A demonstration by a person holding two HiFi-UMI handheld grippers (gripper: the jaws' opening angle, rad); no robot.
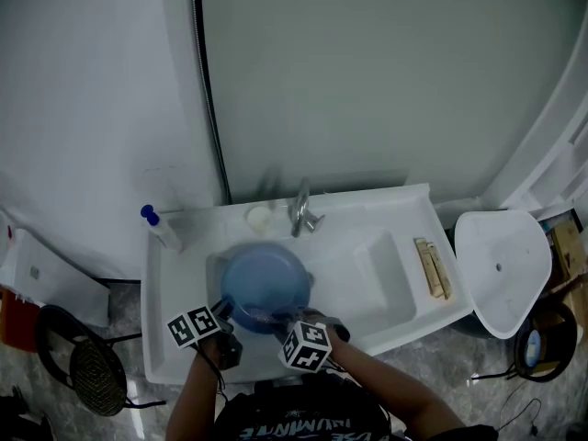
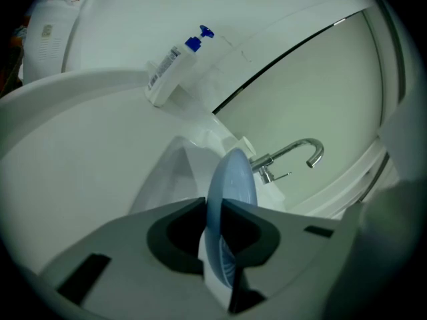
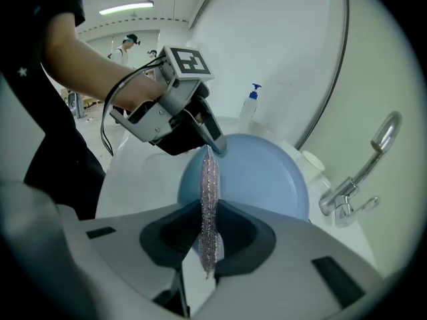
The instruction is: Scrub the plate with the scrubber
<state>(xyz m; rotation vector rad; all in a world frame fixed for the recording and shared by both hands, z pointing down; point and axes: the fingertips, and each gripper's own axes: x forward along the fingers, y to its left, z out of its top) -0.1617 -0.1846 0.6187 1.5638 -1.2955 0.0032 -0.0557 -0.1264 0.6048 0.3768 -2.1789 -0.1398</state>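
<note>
My left claw [image 2: 220, 240] is clenched on the blue plate [image 2: 233, 179]. The rim sits edge-on between the two jaws, pinched at its near edge, and the rest of the plate rises up and away past the tips. Beyond it, further out from this claw, stands the curved faucet [image 2: 297, 153]. Off to the upper left of the jaws a soap bottle [image 2: 172, 69] with a blue pump lies against the back ledge of the white sink [image 2: 80, 152].

My right claw [image 3: 208, 235] is grasping the scrubber [image 3: 208, 192], a thin strip of silvery mesh held edge-on between its jaws. The strip pokes out above the tips and hangs a little below them. Straight ahead of this claw is the plate's blue face, tilted toward me. At its upper left rim I see the other claw's jaws biting the edge, with its marker cube and the hand behind it. The scrubber's top end reaches close to that gripped spot. I cannot tell whether the mesh touches the plate's face or sits just in front of it.

From the head view both claws come together at the plate's near edge, the left one on its left and the right one just beside it. The plate is over the sink bowl, with the faucet on its far side.
</note>
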